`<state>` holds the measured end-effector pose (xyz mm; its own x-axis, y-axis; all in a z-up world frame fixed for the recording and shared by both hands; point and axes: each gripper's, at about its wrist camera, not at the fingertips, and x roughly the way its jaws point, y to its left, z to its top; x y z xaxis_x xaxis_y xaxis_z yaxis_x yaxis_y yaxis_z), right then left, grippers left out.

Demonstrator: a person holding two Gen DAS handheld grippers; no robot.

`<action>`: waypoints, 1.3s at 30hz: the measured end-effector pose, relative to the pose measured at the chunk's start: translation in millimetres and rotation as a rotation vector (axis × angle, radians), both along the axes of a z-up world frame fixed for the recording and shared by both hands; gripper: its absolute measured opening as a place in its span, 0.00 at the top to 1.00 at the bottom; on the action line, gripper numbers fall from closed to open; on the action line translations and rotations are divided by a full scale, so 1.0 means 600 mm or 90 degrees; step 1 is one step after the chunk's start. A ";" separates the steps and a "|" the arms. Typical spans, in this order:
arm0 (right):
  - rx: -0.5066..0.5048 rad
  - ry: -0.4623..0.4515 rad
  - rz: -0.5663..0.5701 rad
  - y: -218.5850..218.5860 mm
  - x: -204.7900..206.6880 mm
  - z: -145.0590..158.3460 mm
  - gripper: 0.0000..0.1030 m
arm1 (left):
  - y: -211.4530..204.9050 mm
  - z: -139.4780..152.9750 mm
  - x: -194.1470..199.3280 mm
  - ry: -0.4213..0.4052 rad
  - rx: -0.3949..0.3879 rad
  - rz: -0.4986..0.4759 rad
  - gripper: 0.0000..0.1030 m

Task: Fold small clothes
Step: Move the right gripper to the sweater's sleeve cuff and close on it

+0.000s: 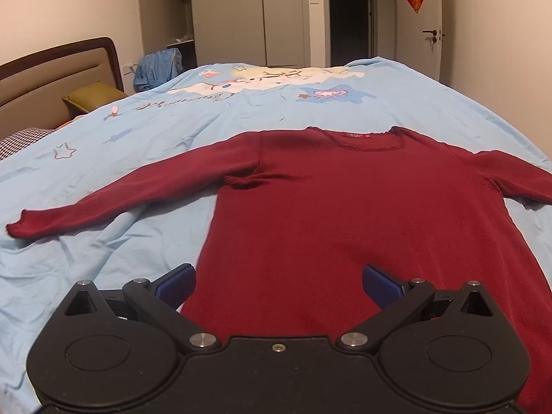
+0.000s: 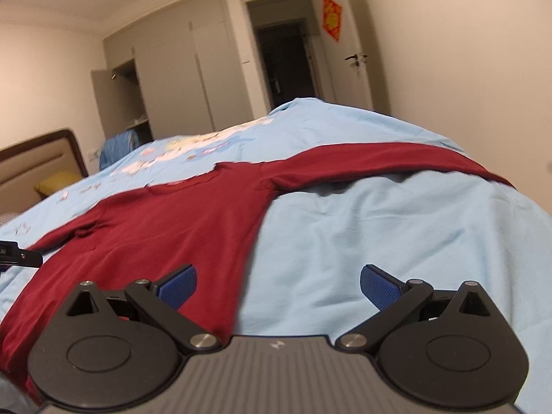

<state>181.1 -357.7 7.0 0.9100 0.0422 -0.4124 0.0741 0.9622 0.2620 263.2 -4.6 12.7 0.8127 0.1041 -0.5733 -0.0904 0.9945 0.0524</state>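
Note:
A dark red long-sleeved sweater (image 1: pixel 345 207) lies flat on the light blue bedspread (image 1: pixel 114 258), collar away from me and both sleeves spread out. My left gripper (image 1: pixel 278 284) hovers open over the sweater's lower left hem, nothing between its blue pads (image 1: pixel 177 283). In the right wrist view the sweater (image 2: pixel 165 227) fills the left half, its right sleeve (image 2: pixel 379 162) stretching to the bed's right edge. My right gripper (image 2: pixel 278 284) is open over the sweater's lower right side edge, holding nothing. The left gripper's tip (image 2: pixel 17 257) shows at the far left.
The bed has a padded headboard (image 1: pixel 51 72) and an olive pillow (image 1: pixel 93 98) at the left. Blue clothing (image 1: pixel 157 69) hangs by an open wardrobe (image 1: pixel 179 17). A dark doorway (image 1: pixel 350 17) and a closed door (image 1: pixel 431 24) stand behind the bed.

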 end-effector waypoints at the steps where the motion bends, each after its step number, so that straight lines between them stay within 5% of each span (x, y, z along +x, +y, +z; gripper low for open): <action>1: 0.009 -0.004 -0.005 -0.009 -0.001 -0.004 0.00 | -0.003 -0.003 0.008 -0.001 -0.001 -0.005 0.01; 11: 0.072 -0.024 -0.103 -0.138 0.052 0.011 0.00 | -0.037 -0.031 0.112 -0.053 -0.029 -0.034 0.01; 20: 0.179 -0.039 -0.225 -0.295 0.149 0.020 0.00 | -0.058 -0.080 0.156 -0.045 -0.041 -0.049 0.01; 27: 0.348 -0.017 -0.322 -0.405 0.192 -0.029 0.00 | -0.051 -0.115 0.156 -0.033 -0.056 -0.041 0.00; 33: 0.391 -0.040 -0.384 -0.453 0.223 -0.071 0.00 | -0.050 -0.122 0.157 -0.033 -0.057 -0.042 0.00; 39: 0.371 -0.027 -0.436 -0.474 0.262 -0.099 0.24 | -0.054 -0.125 0.154 -0.039 -0.050 -0.041 0.00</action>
